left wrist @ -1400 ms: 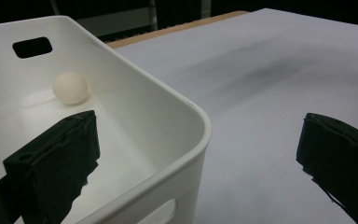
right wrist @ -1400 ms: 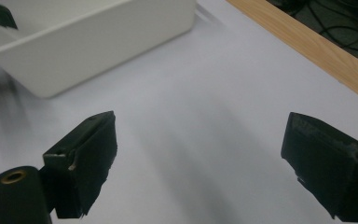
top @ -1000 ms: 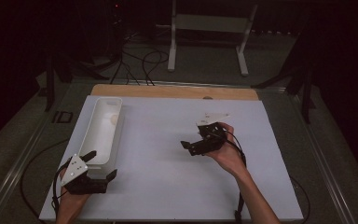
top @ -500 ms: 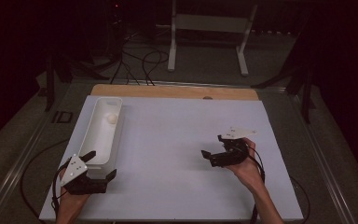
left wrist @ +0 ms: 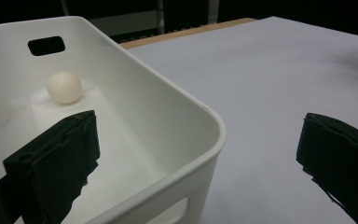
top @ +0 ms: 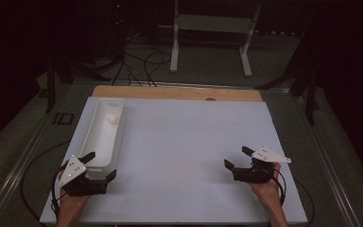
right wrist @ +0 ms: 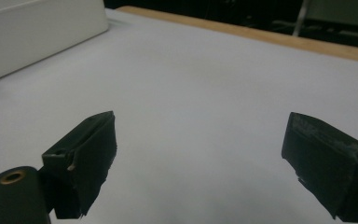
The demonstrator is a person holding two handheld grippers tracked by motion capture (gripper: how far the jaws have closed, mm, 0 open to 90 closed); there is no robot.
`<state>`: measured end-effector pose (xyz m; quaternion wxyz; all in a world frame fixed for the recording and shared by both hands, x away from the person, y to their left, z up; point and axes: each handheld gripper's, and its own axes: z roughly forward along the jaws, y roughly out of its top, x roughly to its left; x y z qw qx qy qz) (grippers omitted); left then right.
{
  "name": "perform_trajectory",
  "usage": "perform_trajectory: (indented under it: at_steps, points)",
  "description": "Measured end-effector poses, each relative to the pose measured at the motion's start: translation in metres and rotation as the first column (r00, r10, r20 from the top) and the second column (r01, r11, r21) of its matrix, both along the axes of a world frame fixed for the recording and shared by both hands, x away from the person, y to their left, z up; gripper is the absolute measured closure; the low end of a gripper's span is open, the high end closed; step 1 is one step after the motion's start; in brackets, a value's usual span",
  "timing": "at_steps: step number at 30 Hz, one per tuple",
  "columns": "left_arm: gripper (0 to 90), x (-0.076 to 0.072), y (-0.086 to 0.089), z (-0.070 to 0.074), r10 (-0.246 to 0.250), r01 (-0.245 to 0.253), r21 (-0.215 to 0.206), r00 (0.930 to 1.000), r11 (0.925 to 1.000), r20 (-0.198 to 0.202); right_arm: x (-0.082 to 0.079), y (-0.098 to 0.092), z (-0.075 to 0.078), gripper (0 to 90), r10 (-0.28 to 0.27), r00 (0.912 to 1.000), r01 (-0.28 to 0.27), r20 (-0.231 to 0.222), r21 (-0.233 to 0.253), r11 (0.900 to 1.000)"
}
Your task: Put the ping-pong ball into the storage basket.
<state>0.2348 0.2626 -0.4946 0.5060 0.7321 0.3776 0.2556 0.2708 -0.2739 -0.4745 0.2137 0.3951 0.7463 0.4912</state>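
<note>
White tray [top: 100,142]: long, left side of the surface [top: 184,156], running near to far; handle slot in its far end wall.
Ball [top: 113,118]: pale, inside the tray at its far end.
Left tool [top: 97,164]: released, jaws wide, straddling the tray's near right corner, one jaw inside, one outside over the surface.
Right tool [top: 236,157]: released, jaws wide, grasping nothing, at the near right, well apart from the tray.

left gripper [top: 98,165]: jaws wide apart, held low near the person's side
right gripper [top: 236,159]: jaws wide apart, nothing between them
</note>
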Motion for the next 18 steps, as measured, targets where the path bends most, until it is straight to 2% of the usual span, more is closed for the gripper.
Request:
perform_trajectory:
  at_steps: [3, 4, 6, 7, 8, 11, 18]
  points:
    - [0.0, 0.000, 0.000, 0.000, 0.003, -0.003, -0.004, 1.0000, 1.0000, 0.002, -0.004, -0.004, -0.001, 9.7, -0.016, 0.9996, 0.016, 0.025, 0.012, 1.000]
    - [0.0, 0.000, 0.001, 0.000, 0.004, -0.004, -0.007, 1.0000, 1.0000, 0.002, -0.009, -0.007, -0.001, 9.7, -0.027, 0.9978, 0.026, 0.061, 0.021, 0.999]
    - [0.0, 0.000, 0.001, 0.001, 0.006, -0.006, -0.011, 1.0000, 0.9999, 0.004, -0.012, -0.008, -0.001, 9.7, -0.035, 0.9953, 0.034, 0.090, 0.020, 0.999]
    - [0.0, 0.000, 0.001, 0.001, 0.006, -0.006, -0.011, 1.0000, 0.9999, 0.004, -0.012, -0.008, -0.001, 9.7, -0.035, 0.9953, 0.034, 0.090, 0.020, 0.999]
    - [0.0, 0.000, 0.001, 0.001, 0.010, -0.010, -0.012, 0.9999, 0.9999, 0.004, -0.015, -0.009, -0.001, 9.7, -0.043, 0.9922, 0.040, 0.117, 0.024, 0.999]
    - [0.0, 0.001, 0.001, 0.001, 0.013, -0.013, -0.014, 0.9999, 0.9998, 0.003, -0.018, -0.009, -0.004, 9.7, -0.059, 0.9876, 0.057, 0.145, 0.019, 0.998]
    - [0.0, 0.002, 0.001, 0.000, 0.014, -0.014, -0.012, 0.9999, 0.9998, -0.004, -0.022, -0.012, -0.006, 9.7, -0.062, 0.9867, 0.058, 0.151, 0.034, 0.998]
